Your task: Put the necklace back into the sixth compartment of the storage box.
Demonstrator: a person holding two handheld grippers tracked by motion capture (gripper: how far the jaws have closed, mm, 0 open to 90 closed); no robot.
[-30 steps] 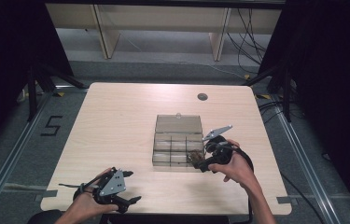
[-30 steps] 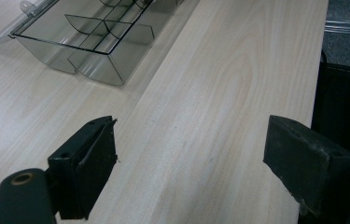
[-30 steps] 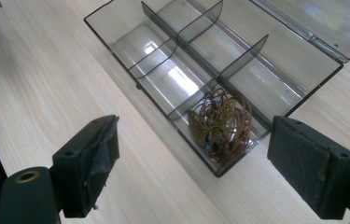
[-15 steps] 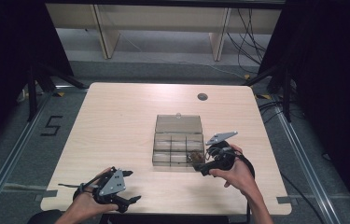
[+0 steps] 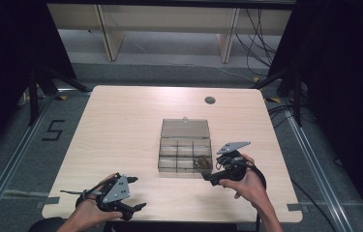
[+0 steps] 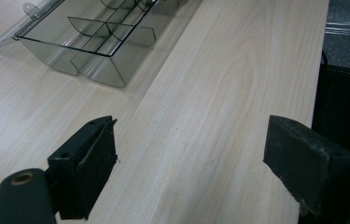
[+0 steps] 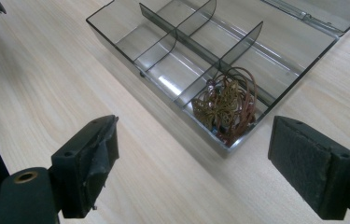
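While clear compartment box (image 5: 185, 151) sits mid-table with lid flung open away from person, right gripper (image 5: 207, 177) hovers just beside box's near right corner, jaws spread wide, nothing between. Brown filigree trinkets (image 7: 226, 106) (tangled wire loops, exact kind unclear) fill near right corner compartment; other compartments bare. Left gripper (image 5: 138, 207) well apart from box, at near table (image 5: 121, 125) edge, jaws spread, empty. Round grommet (image 5: 210, 100) beyond box.

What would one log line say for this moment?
box: lid open | brown wire ornament: in corner compartment | right gripper: open, beside box | left gripper: open, table edge
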